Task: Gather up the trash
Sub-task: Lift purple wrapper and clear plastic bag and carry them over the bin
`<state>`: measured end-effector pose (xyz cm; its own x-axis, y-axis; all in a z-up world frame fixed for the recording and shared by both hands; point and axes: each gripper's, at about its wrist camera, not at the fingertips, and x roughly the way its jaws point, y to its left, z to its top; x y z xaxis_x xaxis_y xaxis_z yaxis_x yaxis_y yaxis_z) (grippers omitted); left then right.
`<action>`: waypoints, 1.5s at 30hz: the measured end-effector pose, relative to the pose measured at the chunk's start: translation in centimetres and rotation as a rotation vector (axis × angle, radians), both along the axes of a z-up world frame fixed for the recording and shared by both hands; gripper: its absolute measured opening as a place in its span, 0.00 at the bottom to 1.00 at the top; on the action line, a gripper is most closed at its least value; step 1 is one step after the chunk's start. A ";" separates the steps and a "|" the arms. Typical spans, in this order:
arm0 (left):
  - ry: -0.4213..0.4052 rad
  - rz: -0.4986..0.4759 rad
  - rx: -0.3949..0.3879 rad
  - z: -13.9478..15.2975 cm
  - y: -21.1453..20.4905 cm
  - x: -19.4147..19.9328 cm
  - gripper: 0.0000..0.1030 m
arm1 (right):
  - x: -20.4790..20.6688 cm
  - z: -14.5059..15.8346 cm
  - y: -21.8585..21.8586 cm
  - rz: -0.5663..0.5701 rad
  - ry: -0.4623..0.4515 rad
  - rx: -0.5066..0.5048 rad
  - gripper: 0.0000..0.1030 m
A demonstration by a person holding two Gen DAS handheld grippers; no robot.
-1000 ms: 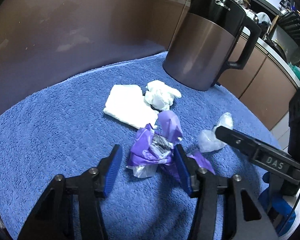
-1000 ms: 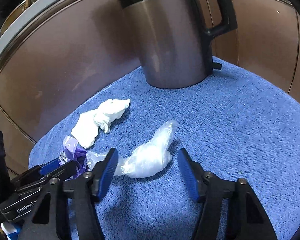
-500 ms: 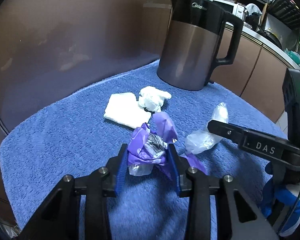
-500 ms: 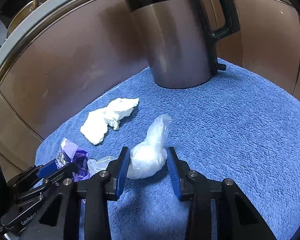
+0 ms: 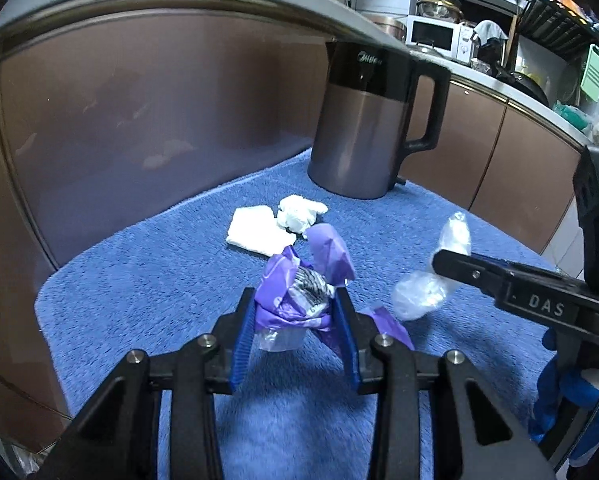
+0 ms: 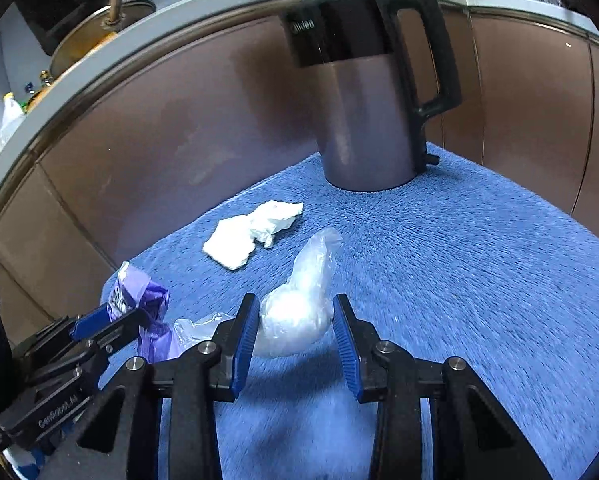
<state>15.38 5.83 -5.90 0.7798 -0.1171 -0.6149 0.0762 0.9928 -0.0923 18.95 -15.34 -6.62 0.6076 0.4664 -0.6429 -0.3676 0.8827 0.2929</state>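
Two pieces are in hand, the left claw [image 5: 295, 316] clamped on the purple wrapper [image 5: 299, 288] and the right claw [image 6: 295, 320] on the clear plastic bag [image 6: 299, 308], both near; two white tissues [image 5: 271, 226] remain uncollected on the blue tabletop [image 5: 139, 280], farther off beside the kettle [image 5: 363, 128].

Crumpled purple wrapper [image 5: 299, 296], clear plastic bag [image 6: 299, 308], white tissues [image 5: 275, 226] on blue towel [image 5: 139, 280].

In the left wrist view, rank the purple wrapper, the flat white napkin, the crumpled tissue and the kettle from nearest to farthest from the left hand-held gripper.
1. Purple wrapper: clamped in the left hand-held gripper.
2. Flat white napkin: ahead, slightly left.
3. Crumpled tissue: touching the napkin's far right edge; nearly level.
4. Kettle: farthest, back right on the blue towel.
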 end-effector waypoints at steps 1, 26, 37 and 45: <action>-0.009 0.001 0.003 0.4 0.0 -0.6 0.34 | -0.7 0.4 -0.2 -0.001 -0.006 0.002 0.34; -0.216 -0.016 0.084 8.6 -2.6 -16.1 0.34 | -18.2 8.5 -7.8 -0.100 -0.178 0.036 0.34; -0.281 -0.041 0.117 10.2 -5.3 -20.9 0.34 | -25.0 10.1 -11.1 -0.164 -0.247 0.055 0.34; -0.318 -0.085 0.150 11.0 -8.6 -23.4 0.34 | -28.7 10.7 -14.8 -0.225 -0.286 0.062 0.34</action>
